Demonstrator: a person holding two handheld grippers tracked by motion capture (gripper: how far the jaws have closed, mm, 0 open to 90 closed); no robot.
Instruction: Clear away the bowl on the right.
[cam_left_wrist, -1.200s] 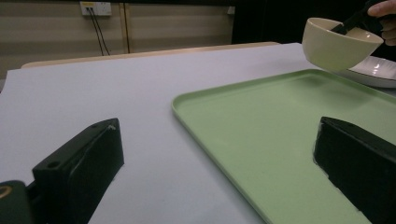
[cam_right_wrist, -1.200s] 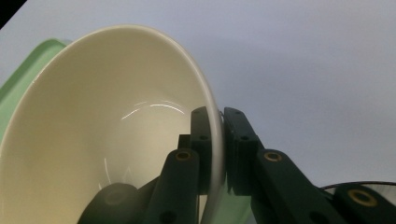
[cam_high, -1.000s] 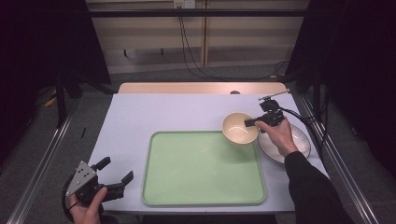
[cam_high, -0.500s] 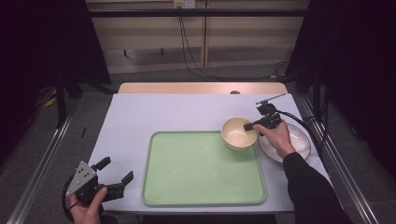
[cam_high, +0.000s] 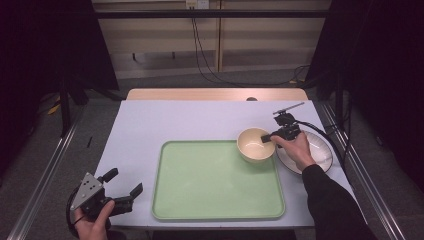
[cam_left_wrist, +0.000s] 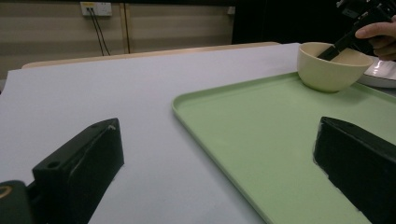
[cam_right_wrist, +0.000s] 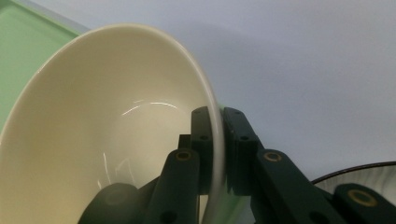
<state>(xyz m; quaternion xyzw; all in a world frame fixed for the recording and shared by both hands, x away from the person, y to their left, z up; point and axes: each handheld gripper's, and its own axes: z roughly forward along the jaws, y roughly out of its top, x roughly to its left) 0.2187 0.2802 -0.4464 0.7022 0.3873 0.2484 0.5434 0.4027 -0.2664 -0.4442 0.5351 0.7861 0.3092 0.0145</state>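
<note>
A cream bowl sits at the far right corner of the green tray. My right gripper is shut on the bowl's right rim, with one jaw inside the bowl and one outside. In the right gripper view the rim of the bowl is pinched in my right gripper. My left gripper is held open near the table's front left corner, with nothing between its jaws. In the left gripper view my left gripper faces the tray and the bowl far off.
A white plate with a dark rim lies on the table just right of the bowl, partly under the right hand. The pale table ends at a wooden strip at the far side. Metal rails run along both sides.
The right gripper has brought the bowl a little down and toward the tray's far right corner. The left gripper has stayed put.
</note>
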